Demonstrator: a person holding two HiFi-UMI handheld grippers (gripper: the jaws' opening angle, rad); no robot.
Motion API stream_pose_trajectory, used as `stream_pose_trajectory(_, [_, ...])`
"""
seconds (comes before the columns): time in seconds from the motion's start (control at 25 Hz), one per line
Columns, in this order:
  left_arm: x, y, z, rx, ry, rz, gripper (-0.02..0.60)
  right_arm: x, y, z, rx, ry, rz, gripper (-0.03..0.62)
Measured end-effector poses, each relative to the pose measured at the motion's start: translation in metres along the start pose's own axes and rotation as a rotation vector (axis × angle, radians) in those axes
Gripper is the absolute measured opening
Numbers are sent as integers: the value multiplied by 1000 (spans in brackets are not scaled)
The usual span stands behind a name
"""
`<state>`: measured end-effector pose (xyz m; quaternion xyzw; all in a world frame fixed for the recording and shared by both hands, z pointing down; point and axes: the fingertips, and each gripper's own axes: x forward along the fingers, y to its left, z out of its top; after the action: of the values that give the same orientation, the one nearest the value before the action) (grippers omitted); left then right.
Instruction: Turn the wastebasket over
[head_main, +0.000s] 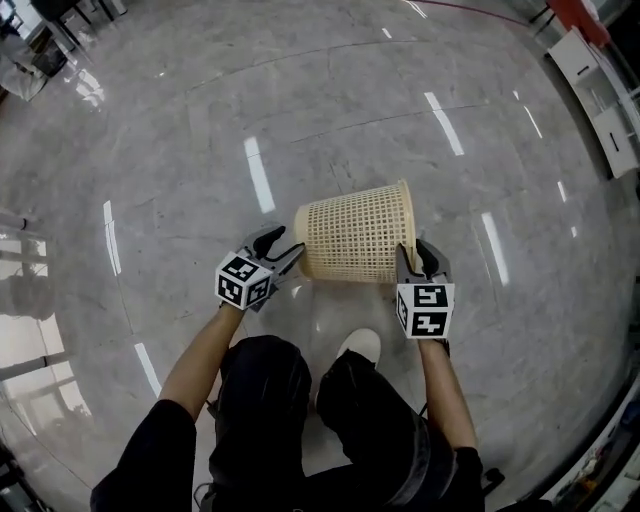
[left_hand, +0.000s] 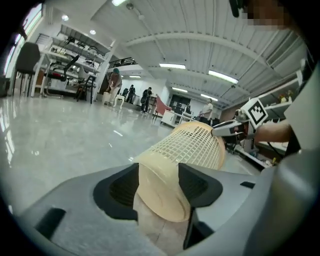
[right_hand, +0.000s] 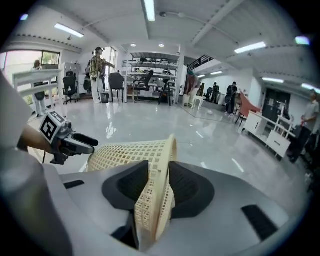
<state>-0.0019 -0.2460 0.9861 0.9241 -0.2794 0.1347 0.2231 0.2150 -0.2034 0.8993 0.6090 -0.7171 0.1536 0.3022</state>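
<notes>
A cream lattice wastebasket (head_main: 355, 235) lies on its side on the grey marble floor, base to the left and open rim to the right. My left gripper (head_main: 285, 243) is at the base, jaws spread. In the left gripper view the base edge (left_hand: 160, 185) sits between the pads with no clear pinch. My right gripper (head_main: 413, 258) straddles the rim. In the right gripper view the rim wall (right_hand: 157, 190) stands between the two pads, which are apart from it. Both grippers are open around the basket (right_hand: 125, 152).
The person's dark trousers and a white shoe (head_main: 360, 345) are just below the basket. White cabinets (head_main: 600, 90) line the far right. Shelving, chairs (right_hand: 117, 82) and several standing people show in the distance across the shiny floor.
</notes>
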Motion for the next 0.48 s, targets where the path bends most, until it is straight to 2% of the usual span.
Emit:
stream_pose_trajectory(0.08, [1, 0, -3, -56, -20, -26, 255, -3, -6, 2, -48, -11, -60, 115])
stream_pose_trajectory(0.2, [9, -10, -6, -85, -31, -69, 261, -10, -30, -3, -71, 22, -122, 110])
stream_pose_trajectory(0.32, [19, -29, -10, -103, -16, -150, 260, -8, -40, -15, -14, 74, -61, 100])
stream_pose_trajectory(0.4, [26, -43, -14, -163, -11, -212, 261, -7, -39, -18, 32, 96, -22, 46])
stream_pose_trajectory(0.48, [29, -44, -13, -215, -27, -225, 259, -6, -40, -17, 29, 96, -27, 44])
